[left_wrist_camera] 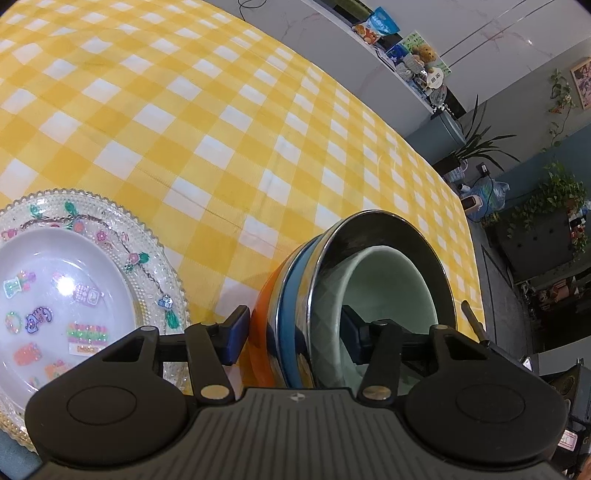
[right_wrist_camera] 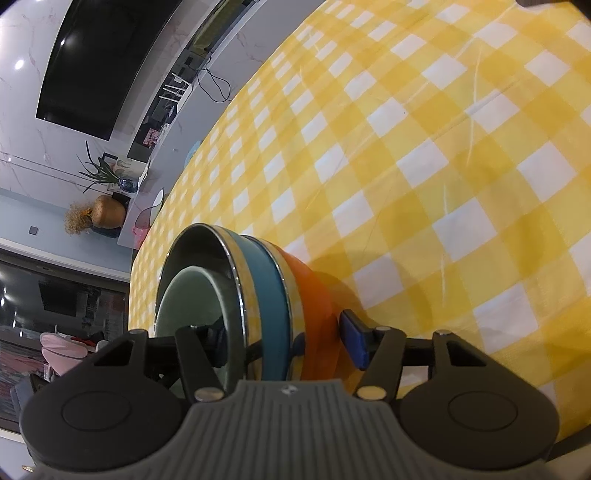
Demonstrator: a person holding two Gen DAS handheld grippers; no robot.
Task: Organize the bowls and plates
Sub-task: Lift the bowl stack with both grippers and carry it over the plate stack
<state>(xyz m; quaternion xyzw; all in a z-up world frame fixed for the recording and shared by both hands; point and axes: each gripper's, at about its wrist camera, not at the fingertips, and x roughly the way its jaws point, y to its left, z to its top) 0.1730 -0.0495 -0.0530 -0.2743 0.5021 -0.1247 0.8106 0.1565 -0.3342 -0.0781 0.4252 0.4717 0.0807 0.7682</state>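
A stack of nested bowls [left_wrist_camera: 295,295], orange outside, then blue, a steel one and a pale green one [left_wrist_camera: 384,288] innermost, is held between both grippers above the yellow checked tablecloth [left_wrist_camera: 221,110]. My left gripper [left_wrist_camera: 293,338] is shut on the stack's rim, one finger outside the orange bowl, one inside the green bowl. My right gripper [right_wrist_camera: 284,343] grips the opposite rim of the same stack [right_wrist_camera: 273,288] the same way. A white stickered plate [left_wrist_camera: 55,291] lies on a beaded glass plate [left_wrist_camera: 155,251] at the left.
The tablecloth [right_wrist_camera: 443,147] stretches ahead in both views. Beyond the table edge are a shelf with snack packs [left_wrist_camera: 384,26], potted plants [left_wrist_camera: 476,144], a wall TV [right_wrist_camera: 103,59] and a vase [right_wrist_camera: 107,212].
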